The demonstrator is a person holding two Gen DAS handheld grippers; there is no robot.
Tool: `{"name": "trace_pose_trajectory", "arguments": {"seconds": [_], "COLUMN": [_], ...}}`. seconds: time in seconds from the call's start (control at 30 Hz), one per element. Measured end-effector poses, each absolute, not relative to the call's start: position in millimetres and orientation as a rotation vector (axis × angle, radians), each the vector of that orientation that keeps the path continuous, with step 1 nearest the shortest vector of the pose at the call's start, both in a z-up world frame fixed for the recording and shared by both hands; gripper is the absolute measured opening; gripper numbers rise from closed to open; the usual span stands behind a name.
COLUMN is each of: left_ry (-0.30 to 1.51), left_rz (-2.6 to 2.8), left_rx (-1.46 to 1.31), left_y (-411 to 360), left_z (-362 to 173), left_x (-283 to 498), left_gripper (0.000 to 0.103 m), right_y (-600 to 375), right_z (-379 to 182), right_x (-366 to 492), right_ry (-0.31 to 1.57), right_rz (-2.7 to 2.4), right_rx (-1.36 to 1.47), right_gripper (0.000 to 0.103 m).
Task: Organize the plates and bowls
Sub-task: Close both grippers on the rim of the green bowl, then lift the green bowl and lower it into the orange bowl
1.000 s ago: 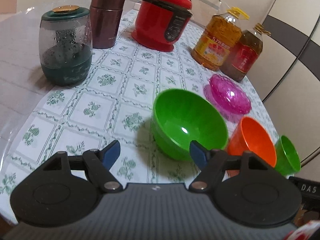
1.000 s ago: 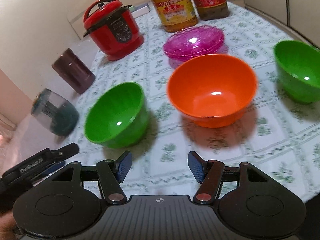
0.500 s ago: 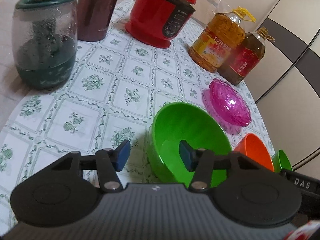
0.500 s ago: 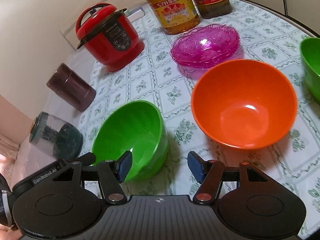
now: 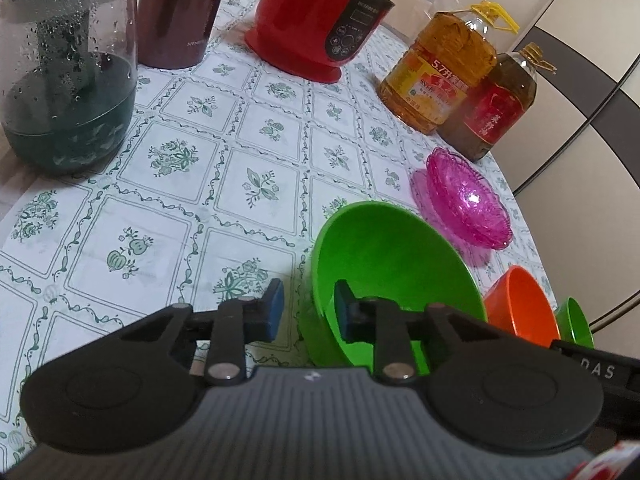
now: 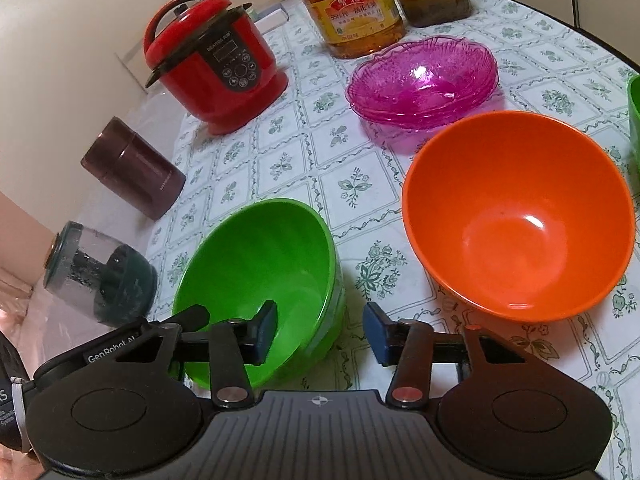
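Observation:
A large green bowl (image 5: pixel 400 264) (image 6: pixel 260 260) stands on the flowered tablecloth. My left gripper (image 5: pixel 308 312) straddles its near-left rim, one pad outside and one inside. The jaws are closing, and cloth still shows between the outer pad and the wall. My right gripper (image 6: pixel 320 332) straddles the opposite rim the same way, also closing, with a gap at its outer pad. An orange bowl (image 6: pixel 520 216) (image 5: pixel 520 304) sits to the right. Behind it lie stacked pink plates (image 6: pixel 424 80) (image 5: pixel 464 200), and a smaller green bowl (image 6: pixel 634 108) (image 5: pixel 576 320) is at the far right.
A red cooker (image 5: pixel 320 20), two oil bottles (image 5: pixel 440 68), a maroon canister (image 5: pixel 176 12) and a glass jar with a green lid (image 5: pixel 68 72) stand along the back and left. The table's rounded edge runs just beyond the bowls on the right.
Both grippers came forward and down onto the large green bowl. Their jaws narrowed and now straddle its rim on opposite sides. The bowl has stayed in place.

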State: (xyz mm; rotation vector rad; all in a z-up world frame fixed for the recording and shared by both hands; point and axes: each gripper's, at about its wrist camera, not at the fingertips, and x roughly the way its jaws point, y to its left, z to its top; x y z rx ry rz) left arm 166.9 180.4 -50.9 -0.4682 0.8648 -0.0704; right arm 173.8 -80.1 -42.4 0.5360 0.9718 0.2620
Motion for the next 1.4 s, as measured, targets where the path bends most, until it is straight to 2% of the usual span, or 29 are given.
{"name": "trace_pose_trajectory", "arguments": {"seconds": [0.33, 0.5, 1.0, 1.4], "left_ry": [0.875, 0.875, 0.866, 0.798], "left_rz": [-0.085, -0.083, -0.073, -0.088], "left_rx": [-0.448, -0.437, -0.374, -0.345], "left_y": [174.6, 171.8, 165.7, 143.9], "left_z": [-54.7, -54.2, -41.4, 4.2], "left_x": [170.9, 171.5, 157.9, 138.0], "left_gripper": [0.014, 0.013, 0.014, 0.014], "right_y": [-75.4, -74.3, -76.4, -100.3], "right_z": [-45.6, -45.6, -36.4, -2.9], "right_x": [177.1, 177.8, 168.6, 146.0], "right_ry": [0.98, 0.979, 0.953, 0.891], "right_rz": [0.267, 0.272, 0.289, 0.307], "right_rx": [0.507, 0.495, 0.47, 0.513], "right_gripper": [0.026, 0.019, 0.018, 0.018]}}
